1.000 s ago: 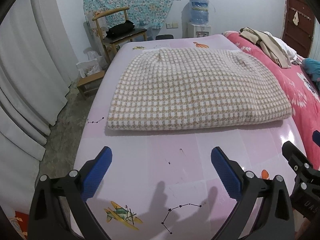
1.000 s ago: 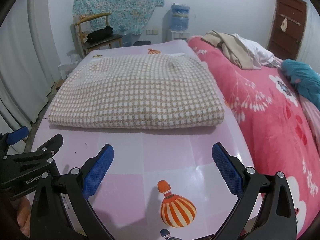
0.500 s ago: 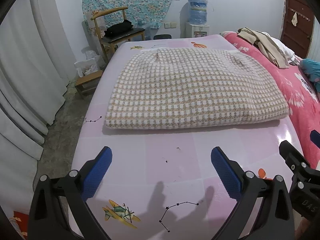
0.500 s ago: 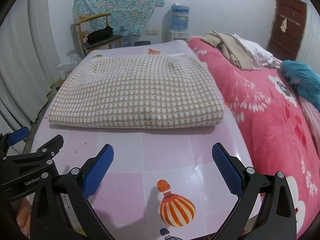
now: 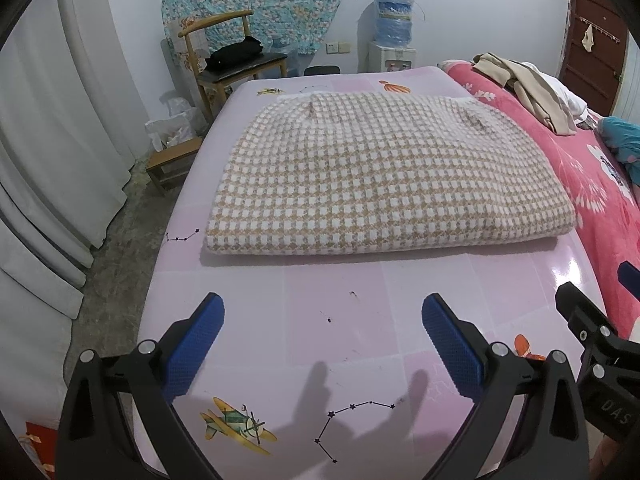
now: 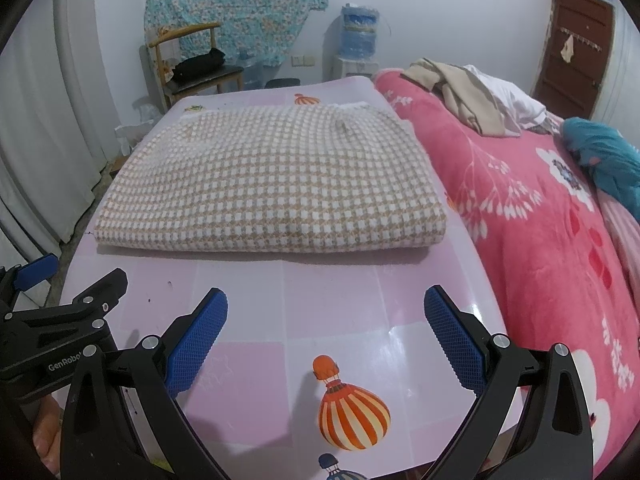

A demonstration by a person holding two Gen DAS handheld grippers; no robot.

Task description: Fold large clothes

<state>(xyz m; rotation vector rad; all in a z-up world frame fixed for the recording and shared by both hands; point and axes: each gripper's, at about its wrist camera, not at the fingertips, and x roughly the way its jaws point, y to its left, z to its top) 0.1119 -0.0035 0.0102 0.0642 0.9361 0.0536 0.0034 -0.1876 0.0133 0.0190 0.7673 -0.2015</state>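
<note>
A beige-and-white checked garment (image 5: 380, 176) (image 6: 276, 184) lies folded into a thick rectangle on the pink table top (image 5: 336, 312) (image 6: 332, 292), its folded edge toward me. My left gripper (image 5: 322, 320) hovers open over the bare front part of the table, well short of the garment, nothing between its blue pads. Over the same front strip, to the right, my right gripper (image 6: 326, 316) stands open and holds nothing. Each gripper shows at the edge of the other's view.
A pink flowered blanket (image 6: 540, 208) with beige and white clothes (image 6: 468, 92) and a teal item (image 6: 608, 156) lies right of the table. A wooden chair (image 5: 232, 64), a water dispenser (image 5: 392, 40) and grey curtains (image 5: 52, 140) stand behind and left.
Both grippers have drawn back slightly from the folded garment, which looks a little farther away. Jaws stay open; the garment has not moved.
</note>
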